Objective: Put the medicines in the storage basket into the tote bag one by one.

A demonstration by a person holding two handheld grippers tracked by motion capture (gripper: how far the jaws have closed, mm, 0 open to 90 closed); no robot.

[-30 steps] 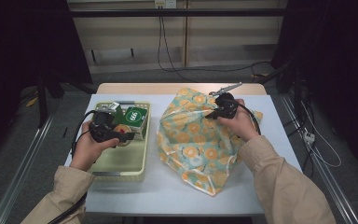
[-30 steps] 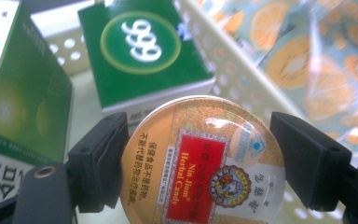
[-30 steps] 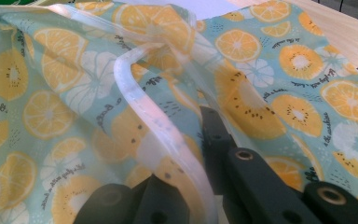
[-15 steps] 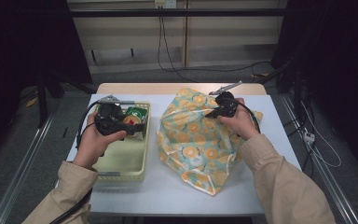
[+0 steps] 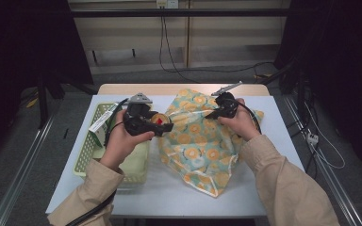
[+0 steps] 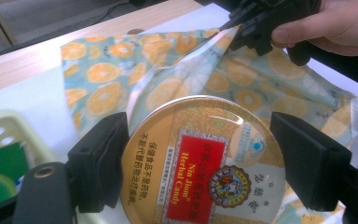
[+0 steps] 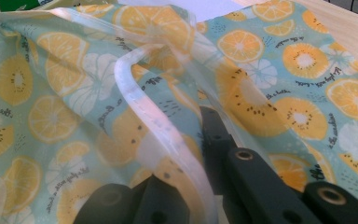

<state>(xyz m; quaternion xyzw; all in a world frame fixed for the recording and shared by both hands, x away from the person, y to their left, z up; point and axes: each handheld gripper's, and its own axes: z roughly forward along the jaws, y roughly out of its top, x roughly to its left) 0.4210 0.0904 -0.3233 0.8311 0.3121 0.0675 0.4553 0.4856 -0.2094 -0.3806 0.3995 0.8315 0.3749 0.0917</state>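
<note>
Left gripper (image 5: 162,126) jaws wide, clamped on round candy tin (image 6: 203,161), held above the tabletop between green basket (image 5: 90,151) at the left edge and fruit-print bag (image 5: 202,146). Farther back, right gripper (image 5: 213,113) fully closed, pinching the bag's rim mid-table.

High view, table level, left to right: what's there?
Pale green perforated plastic basket → left gripper holding round gold candy tin → orange-slice print teal bag → right gripper pinching the bag's rim.

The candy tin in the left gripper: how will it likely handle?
The tin looks rigid, so the left gripper can probably squeeze it firmly. Its glossy lid suggests it might slip. Being round, it may roll if dropped on edge.
</note>
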